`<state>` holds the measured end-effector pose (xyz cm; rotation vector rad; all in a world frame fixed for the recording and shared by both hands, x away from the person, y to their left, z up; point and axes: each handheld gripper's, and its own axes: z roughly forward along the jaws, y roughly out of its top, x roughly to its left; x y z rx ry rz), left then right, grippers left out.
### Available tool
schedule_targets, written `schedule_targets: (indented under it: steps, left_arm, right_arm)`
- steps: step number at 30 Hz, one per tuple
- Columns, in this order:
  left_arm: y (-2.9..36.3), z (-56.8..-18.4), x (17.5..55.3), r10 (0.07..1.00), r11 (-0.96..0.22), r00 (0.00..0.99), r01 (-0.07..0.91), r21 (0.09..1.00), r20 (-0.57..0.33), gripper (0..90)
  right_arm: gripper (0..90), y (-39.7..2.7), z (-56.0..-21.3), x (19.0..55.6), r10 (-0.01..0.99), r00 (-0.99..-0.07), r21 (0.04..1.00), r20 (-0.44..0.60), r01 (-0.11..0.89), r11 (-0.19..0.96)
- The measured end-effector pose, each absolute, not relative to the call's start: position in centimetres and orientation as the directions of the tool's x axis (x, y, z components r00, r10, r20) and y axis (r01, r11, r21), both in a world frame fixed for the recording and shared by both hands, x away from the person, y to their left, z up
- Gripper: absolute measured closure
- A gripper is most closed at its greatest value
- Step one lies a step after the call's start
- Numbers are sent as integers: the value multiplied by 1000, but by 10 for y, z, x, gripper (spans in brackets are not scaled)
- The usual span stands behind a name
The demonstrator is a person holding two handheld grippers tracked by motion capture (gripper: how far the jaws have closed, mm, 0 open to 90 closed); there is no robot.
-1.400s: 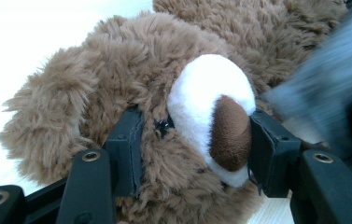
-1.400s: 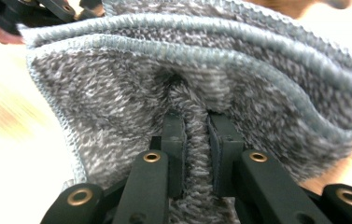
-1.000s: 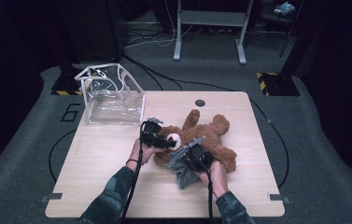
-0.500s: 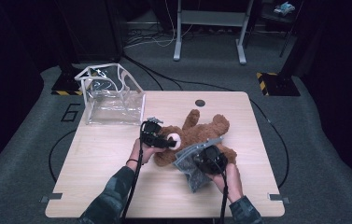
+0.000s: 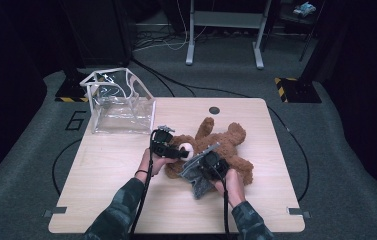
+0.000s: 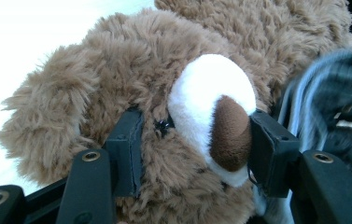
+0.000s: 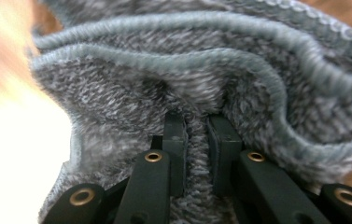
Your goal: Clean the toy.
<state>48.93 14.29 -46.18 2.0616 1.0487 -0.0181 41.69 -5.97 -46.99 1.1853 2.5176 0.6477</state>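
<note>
**Right tongs and the grey cloth swung back in over the teddy**

Since half a second back, the right hand has shifted left and up the bench a bit, dragging the grey fleece cloth (image 5: 197, 176) with it, so it sits tighter against the bear's belly again. Left hand hasn't budged.

Going left to right: a clear plastic bag (image 5: 120, 103) with white trim stands upright at the far left corner of the bench (image 5: 106, 200), well apart from everything else. Next come the left tongs (image 5: 180, 153), clamped on the head of the brown teddy bear (image 5: 236, 150). In the left gripper view one pad is sunk into the fur by the eye and the other presses the side of the white muzzle (image 6: 211, 100), right at the brown nose. So those tongs are gripping the bear's head.

The bear itself lies flat around the middle of the bench, a bit toward the right edge, limbs spread.

The right tongs (image 5: 207, 167) are over the bear's lower body, nearly closed, pinching a fold of the grey cloth. The right gripper view shows the fleece squeezed between the two pads, with its stitched hem curling above them.

A small dark round grommet (image 5: 214, 110) sits near the far edge.
</note>
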Motion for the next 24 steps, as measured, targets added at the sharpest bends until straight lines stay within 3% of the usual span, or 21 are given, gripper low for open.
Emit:
schedule_targets:
  steps: [11,14,19,24]
  left_arm:
    - [144,-462,489,669,-333,656,684,649,-348,442]
    - [144,-462,490,671,-326,652,686,650,-353,442]
    - [144,-462,490,671,-329,654,685,650,-350,442]
    - [144,-462,490,672,-329,653,685,650,-349,442]
  right_arm:
    - [795,-80,-463,393,770,-638,469,-9,677,567]
    - [787,-85,-447,392,771,-636,501,-12,664,555]
    - [787,-83,-419,406,792,-608,599,-56,614,514]
    - [790,-74,-439,426,800,-597,576,-67,631,519]
